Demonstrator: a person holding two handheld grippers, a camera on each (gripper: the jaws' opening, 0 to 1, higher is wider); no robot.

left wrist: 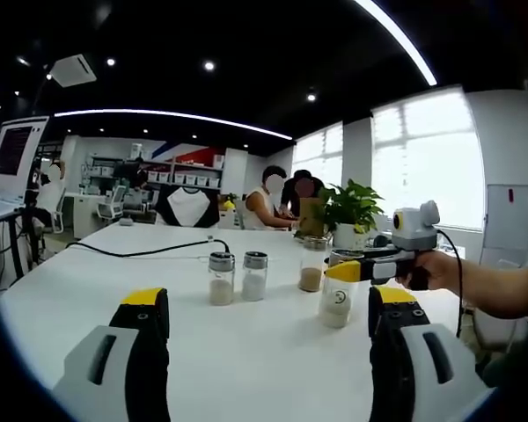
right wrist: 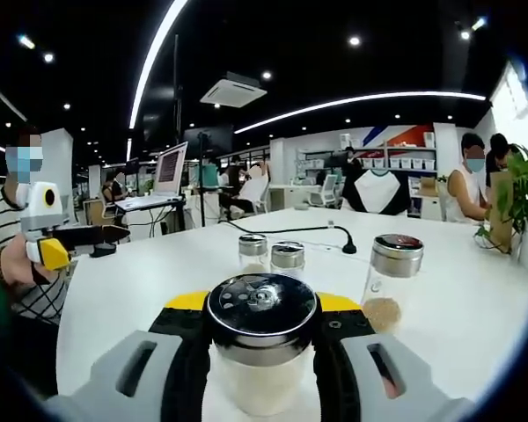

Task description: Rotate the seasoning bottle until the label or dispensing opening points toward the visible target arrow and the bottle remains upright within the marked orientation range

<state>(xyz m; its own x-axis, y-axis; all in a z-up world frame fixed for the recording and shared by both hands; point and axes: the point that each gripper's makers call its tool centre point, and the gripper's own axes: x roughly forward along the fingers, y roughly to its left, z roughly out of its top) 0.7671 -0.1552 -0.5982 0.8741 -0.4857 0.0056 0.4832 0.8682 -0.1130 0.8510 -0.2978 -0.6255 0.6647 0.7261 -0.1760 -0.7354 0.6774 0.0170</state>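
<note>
The seasoning bottle [right wrist: 260, 352], clear glass with white grains and a black perforated lid, stands upright between my right gripper's [right wrist: 262, 303] yellow-tipped jaws, which are shut on it. In the left gripper view the same bottle [left wrist: 337, 303] stands right of centre on the white table [left wrist: 97, 290], with the right gripper [left wrist: 348, 271] reaching in from the right in a person's hand. My left gripper [left wrist: 268, 303] hangs open over the near table, its jaws wide apart and nothing between them. It also appears at the left of the right gripper view as the left gripper [right wrist: 53, 253].
Two silver-capped shakers [left wrist: 221, 279] [left wrist: 254, 275] stand side by side mid-table, and a third jar [left wrist: 312, 266] with brown grains stands beyond the held bottle. A black cable [left wrist: 141, 253] crosses the table. A potted plant [left wrist: 350, 211] and seated people are at the far end.
</note>
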